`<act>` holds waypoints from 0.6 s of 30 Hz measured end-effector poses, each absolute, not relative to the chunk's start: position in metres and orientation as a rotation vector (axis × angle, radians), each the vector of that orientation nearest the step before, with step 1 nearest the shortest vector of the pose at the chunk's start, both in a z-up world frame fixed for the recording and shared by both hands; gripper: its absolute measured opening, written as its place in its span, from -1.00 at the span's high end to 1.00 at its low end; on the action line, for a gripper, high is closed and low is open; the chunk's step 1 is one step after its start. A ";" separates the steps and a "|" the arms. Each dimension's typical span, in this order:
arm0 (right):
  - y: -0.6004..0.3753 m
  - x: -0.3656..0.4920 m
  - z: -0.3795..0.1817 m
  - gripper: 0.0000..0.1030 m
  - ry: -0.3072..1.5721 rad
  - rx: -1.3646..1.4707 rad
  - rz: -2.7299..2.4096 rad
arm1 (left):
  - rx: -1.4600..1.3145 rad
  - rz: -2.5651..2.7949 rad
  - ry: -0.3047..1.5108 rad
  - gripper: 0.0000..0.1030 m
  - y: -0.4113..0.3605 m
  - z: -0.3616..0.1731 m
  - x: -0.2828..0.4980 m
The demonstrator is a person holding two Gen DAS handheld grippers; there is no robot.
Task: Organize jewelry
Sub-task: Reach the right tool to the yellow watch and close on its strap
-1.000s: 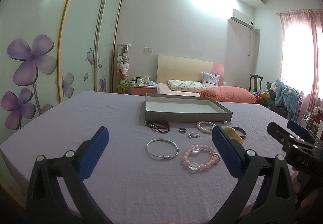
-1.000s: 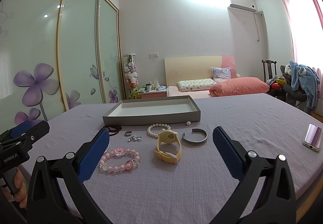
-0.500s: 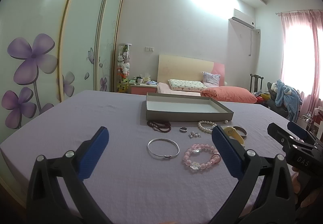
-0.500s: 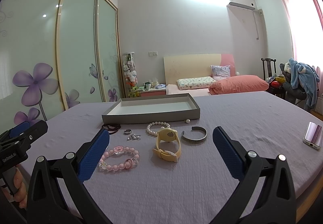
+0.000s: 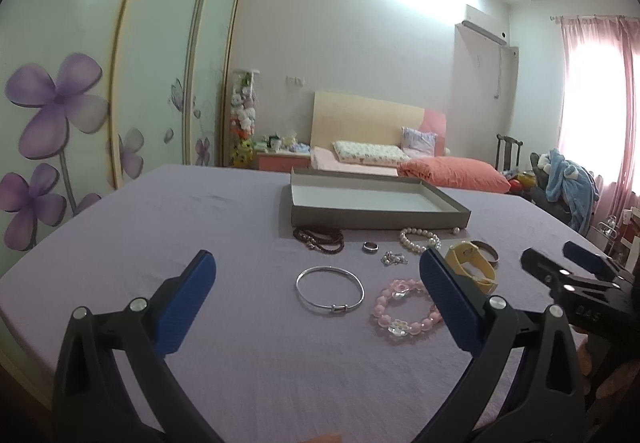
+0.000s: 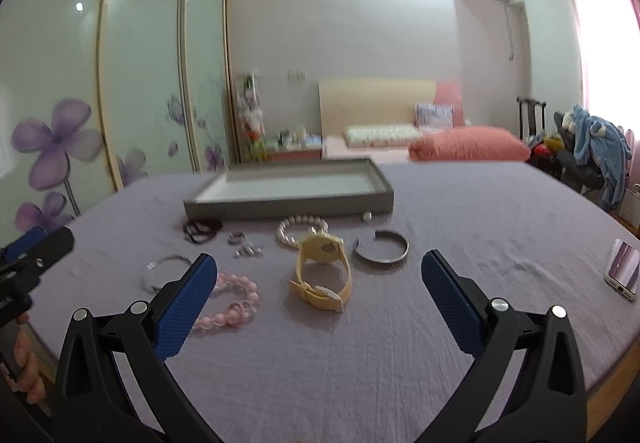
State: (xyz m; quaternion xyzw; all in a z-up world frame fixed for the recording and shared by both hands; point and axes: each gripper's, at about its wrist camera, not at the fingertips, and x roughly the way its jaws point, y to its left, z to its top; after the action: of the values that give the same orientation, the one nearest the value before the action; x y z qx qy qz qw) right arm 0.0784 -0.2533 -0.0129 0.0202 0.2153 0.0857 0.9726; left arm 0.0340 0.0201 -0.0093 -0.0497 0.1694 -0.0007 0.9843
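A grey tray [image 5: 376, 217] [image 6: 288, 205] with a white floor lies on the purple bedspread. In front of it lie a dark bead bracelet [image 5: 319, 238], a ring [image 5: 370, 247], a pearl bracelet [image 5: 420, 239], a silver bangle [image 5: 330, 288], a pink bead bracelet [image 5: 404, 309] [image 6: 236, 299], a yellow watch [image 6: 322, 271] and a grey cuff [image 6: 381, 251]. My left gripper [image 5: 316, 275] stands open, short of the bangle. My right gripper [image 6: 318, 277] is open too, low over the watch, touching nothing.
A phone [image 6: 622, 269] lies on the bedspread at the far right. A small charm cluster [image 5: 394, 258] and a lone bead [image 6: 367, 217] sit among the jewelry. Wardrobe doors with purple flowers line the left side; a second bed and a chair stand at the back.
The right gripper has dropped and pushed forward toward the watch, and its view is blurred by motion. The left gripper has barely shifted. Both stay open.
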 end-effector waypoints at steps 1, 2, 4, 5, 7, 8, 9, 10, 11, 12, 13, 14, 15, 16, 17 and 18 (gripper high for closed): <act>-0.254 0.087 -0.014 -0.97 0.470 0.047 0.169 | -0.103 -0.006 0.366 -0.92 0.022 -0.009 0.041; -0.254 0.094 -0.015 -0.97 0.497 0.054 0.166 | -0.107 -0.006 0.387 -0.92 0.023 -0.010 0.047; -0.254 0.111 -0.019 -0.97 0.571 0.069 0.157 | -0.119 -0.021 0.449 -0.92 0.025 -0.013 0.063; -0.254 0.117 -0.020 -0.97 0.601 0.074 0.157 | -0.122 -0.025 0.474 -0.92 0.027 -0.014 0.069; -0.252 0.132 -0.025 -0.96 0.666 0.087 0.153 | -0.122 -0.026 0.530 -0.92 0.029 -0.018 0.083; -0.252 0.139 -0.027 -0.96 0.691 0.092 0.150 | -0.123 -0.026 0.562 -0.92 0.030 -0.021 0.091; -0.253 0.142 -0.029 -0.95 0.708 0.093 0.147 | -0.126 -0.022 0.583 -0.92 0.031 -0.023 0.096; -0.252 0.146 -0.030 -0.88 0.727 0.091 0.145 | -0.130 -0.017 0.602 -0.92 0.033 -0.025 0.101; -0.251 0.151 -0.033 -0.84 0.744 0.088 0.145 | -0.133 -0.015 0.620 -0.92 0.035 -0.026 0.105; -0.248 0.155 -0.034 -0.77 0.760 0.086 0.144 | -0.135 -0.018 0.632 -0.92 0.036 -0.028 0.109; -0.246 0.158 -0.036 -0.72 0.773 0.083 0.145 | -0.130 -0.019 0.638 -0.92 0.036 -0.029 0.112; -0.244 0.160 -0.038 -0.69 0.784 0.079 0.144 | -0.124 -0.016 0.642 -0.92 0.036 -0.031 0.115; -0.242 0.164 -0.041 -0.62 0.801 0.074 0.142 | -0.114 -0.011 0.650 -0.92 0.036 -0.032 0.119; -0.242 0.169 -0.043 -0.53 0.813 0.072 0.144 | -0.106 -0.007 0.657 -0.92 0.035 -0.034 0.121; -0.240 0.171 -0.044 -0.49 0.824 0.071 0.145 | -0.095 -0.004 0.667 -0.92 0.034 -0.036 0.124; -0.239 0.173 -0.046 -0.39 0.836 0.069 0.143 | -0.090 -0.003 0.677 -0.92 0.034 -0.036 0.129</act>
State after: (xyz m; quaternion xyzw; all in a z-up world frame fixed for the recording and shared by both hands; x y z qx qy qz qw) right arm 0.1732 -0.2393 -0.0457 0.0334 0.4054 0.0693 0.9109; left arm 0.1290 0.0342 -0.0361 -0.0441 0.3319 -0.0014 0.9423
